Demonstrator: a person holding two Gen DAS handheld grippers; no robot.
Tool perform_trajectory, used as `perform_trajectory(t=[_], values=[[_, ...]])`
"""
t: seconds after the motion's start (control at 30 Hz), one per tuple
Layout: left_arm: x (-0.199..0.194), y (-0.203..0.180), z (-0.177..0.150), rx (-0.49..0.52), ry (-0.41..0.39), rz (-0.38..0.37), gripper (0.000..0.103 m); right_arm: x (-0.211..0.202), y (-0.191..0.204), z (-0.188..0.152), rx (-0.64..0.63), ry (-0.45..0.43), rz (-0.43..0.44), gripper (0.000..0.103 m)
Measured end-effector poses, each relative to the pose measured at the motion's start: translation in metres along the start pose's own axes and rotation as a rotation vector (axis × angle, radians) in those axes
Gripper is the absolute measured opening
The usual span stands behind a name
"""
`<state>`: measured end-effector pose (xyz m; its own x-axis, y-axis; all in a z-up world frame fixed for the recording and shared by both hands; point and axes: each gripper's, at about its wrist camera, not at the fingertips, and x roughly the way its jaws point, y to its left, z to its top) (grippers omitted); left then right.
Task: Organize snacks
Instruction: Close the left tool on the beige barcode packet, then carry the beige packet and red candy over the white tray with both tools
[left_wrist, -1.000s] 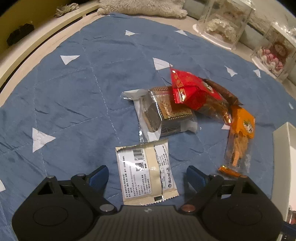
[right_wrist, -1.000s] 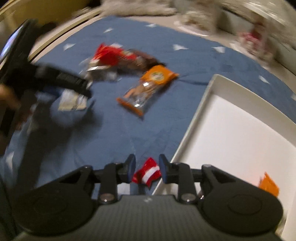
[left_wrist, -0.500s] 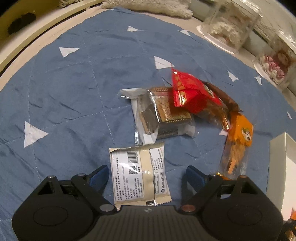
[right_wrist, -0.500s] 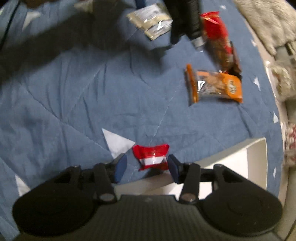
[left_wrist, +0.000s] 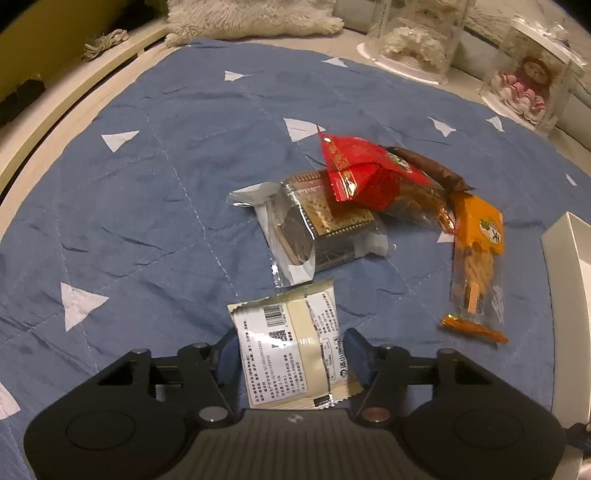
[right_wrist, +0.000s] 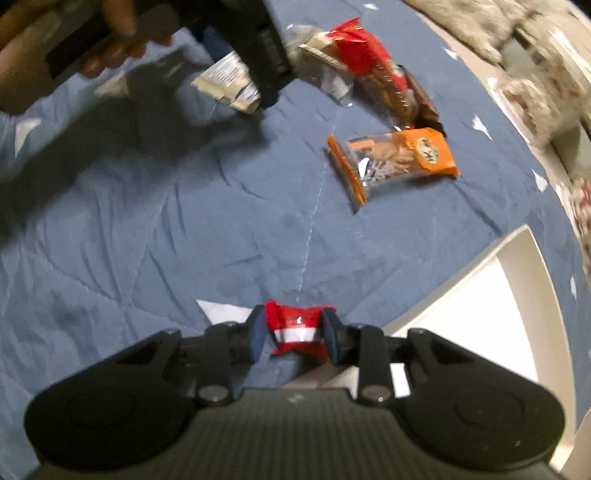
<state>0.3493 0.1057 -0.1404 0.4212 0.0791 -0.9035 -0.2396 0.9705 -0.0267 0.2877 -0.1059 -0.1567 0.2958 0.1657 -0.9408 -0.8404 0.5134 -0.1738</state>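
Observation:
My left gripper (left_wrist: 290, 343) points down at the blue cloth; its jaws are closing, and the pads press both sides of a cream snack packet (left_wrist: 284, 317) with a barcode. The right gripper (right_wrist: 294, 332) is also closing, its pads pinching a small red-and-white candy packet (right_wrist: 295, 319) beside the corner of a white box (right_wrist: 480, 314). In a heap beyond lie a red packet (left_wrist: 362, 173), a clear-wrapped cake (left_wrist: 325, 225) and a brown packet (left_wrist: 424, 164). An orange biscuit packet (left_wrist: 476, 254) lies alone, nearer the box.
A blue quilted cloth (left_wrist: 129, 203) with white triangles covers the surface. The white box wall (left_wrist: 565, 258) stands at the right edge. Two clear display cases (left_wrist: 417, 37) (left_wrist: 532, 81) and a furry rug (left_wrist: 251, 18) sit at the back. A hand (right_wrist: 110, 37) holds the left gripper.
The left jaws have come in from wide apart onto the cream packet. The right gripper rolled, its jaws widened around the red-and-white packet, then closed on it again.

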Motion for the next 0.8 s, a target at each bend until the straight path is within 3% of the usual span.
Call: perform_trajectory(t=[0.33, 0.8], values=[[-0.028, 0.004, -0.005, 0.022, -0.041, -0.035, 0.052, -0.015, -0.005, -0.005, 0.24, -0.084, 0.002, 0.037], [-0.117, -0.017, -0.023, 0.113, -0.189, -0.104, 0.052, -0.069, -0.02, -0.007, 0.522, -0.277, -0.03, 0.037]])
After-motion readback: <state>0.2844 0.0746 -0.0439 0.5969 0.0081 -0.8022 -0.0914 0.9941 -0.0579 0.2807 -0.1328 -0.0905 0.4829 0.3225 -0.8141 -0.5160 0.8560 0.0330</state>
